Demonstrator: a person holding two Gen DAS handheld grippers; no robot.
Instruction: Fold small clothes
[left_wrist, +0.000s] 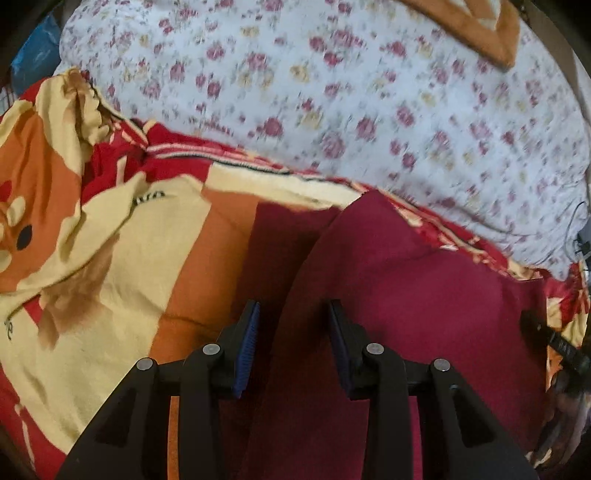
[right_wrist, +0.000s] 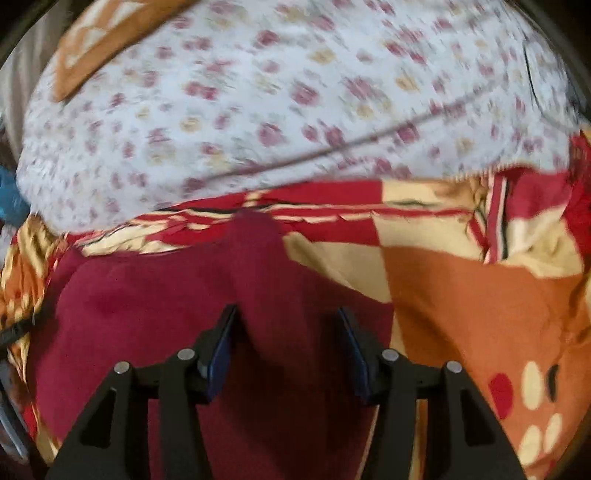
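One floral sheet (left_wrist: 332, 110) fills the far half of both views, white with small pink and yellow flowers, blurred. On it, at the far edge, lies one orange-bordered cushion or mat (left_wrist: 491, 33); which it is cannot be told. One thin dark cord (right_wrist: 332, 147) crosses the sheet in the right view.

Nearer lies one patterned blanket (left_wrist: 110, 258), in blocks of red, orange and cream, rumpled at its left side in the left view and bordered by a striped hem where it meets the sheet.

On the blanket lies one maroon garment (left_wrist: 424, 295), the only small piece of clothing in sight. It is spread under both grippers, and in the right view a fold of it stands up as a ridge.

One blue thing (left_wrist: 33, 55) shows at the far left edge, too blurred to name.

Two grippers are in view, both tilted down toward the bed. The left gripper (left_wrist: 293, 321) hangs over the garment's left edge, its blue pads apart with cloth seen between them; whether they pinch it cannot be told. The right gripper (right_wrist: 288, 325) stands spread, the raised maroon ridge between its pads without either pressing on it.
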